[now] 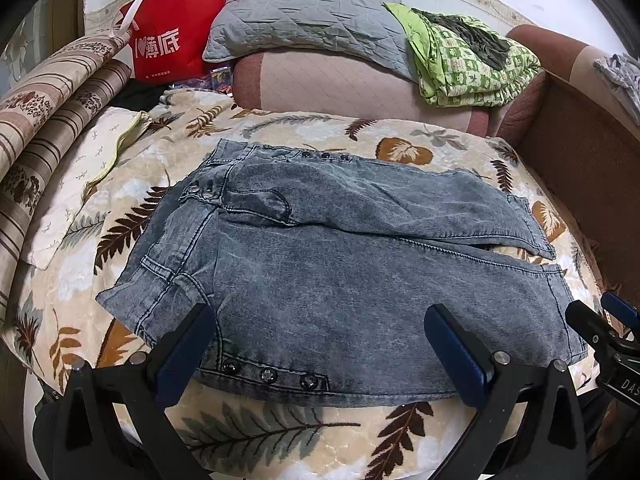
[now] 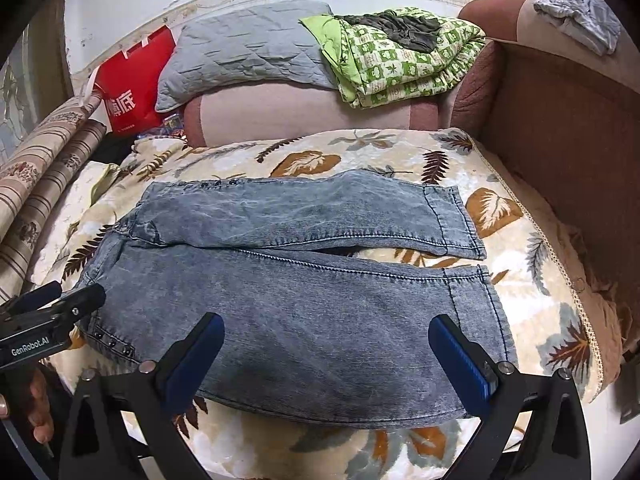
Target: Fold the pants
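Faded blue denim pants (image 1: 340,272) are lying flat on a leaf-patterned blanket (image 1: 280,432), waistband to the left, legs stretching right and slightly apart at the hems. The left gripper (image 1: 320,354) is hovering over the near waist edge, jaws spread wide, gripping nothing. The right gripper (image 2: 326,360) is hovering over the near leg, equally wide and empty. Snap buttons (image 1: 268,376) are dotting the near edge.
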Demonstrator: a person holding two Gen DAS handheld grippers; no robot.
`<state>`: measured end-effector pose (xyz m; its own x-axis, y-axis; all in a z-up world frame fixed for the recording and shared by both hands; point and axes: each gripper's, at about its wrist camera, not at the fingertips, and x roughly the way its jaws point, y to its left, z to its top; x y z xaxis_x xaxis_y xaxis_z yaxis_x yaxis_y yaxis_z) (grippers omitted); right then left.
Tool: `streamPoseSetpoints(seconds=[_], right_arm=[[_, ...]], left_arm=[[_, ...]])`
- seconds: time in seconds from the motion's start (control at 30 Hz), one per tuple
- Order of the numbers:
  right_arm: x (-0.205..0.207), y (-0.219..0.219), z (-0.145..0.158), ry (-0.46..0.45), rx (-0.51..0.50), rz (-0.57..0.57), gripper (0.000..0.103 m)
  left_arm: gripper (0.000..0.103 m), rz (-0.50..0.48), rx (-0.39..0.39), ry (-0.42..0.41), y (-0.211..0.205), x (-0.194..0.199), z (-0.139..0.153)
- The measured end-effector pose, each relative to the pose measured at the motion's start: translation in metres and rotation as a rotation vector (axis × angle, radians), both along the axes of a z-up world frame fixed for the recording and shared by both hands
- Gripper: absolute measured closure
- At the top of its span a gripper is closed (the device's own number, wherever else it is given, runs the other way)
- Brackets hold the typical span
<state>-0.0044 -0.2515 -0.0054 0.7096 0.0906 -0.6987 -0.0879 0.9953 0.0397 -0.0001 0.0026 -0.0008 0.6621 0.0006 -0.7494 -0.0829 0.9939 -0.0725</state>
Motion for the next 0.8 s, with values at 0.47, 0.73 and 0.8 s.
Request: streamPoseSetpoints(seconds=[0.47, 0.73, 0.8], right_arm=[[0.002, 0.003, 0.001, 0.0, 0.008, 0.001, 0.0], [0.0, 0.003, -0.002, 0.012, 0.012, -0.002, 0.0], [-0.002, 0.003, -0.006, 0.037, 0.032, 0.004, 0.0]], left_arm=[[0.0, 0.004, -0.008, 0.006, 0.002, 0.002, 0.0], [0.0, 0.004, -0.028, 0.009, 0.008, 0.002, -0.002], [0.0, 0.017, -0.038, 0.014, 0.016, 0.001, -0.005]])
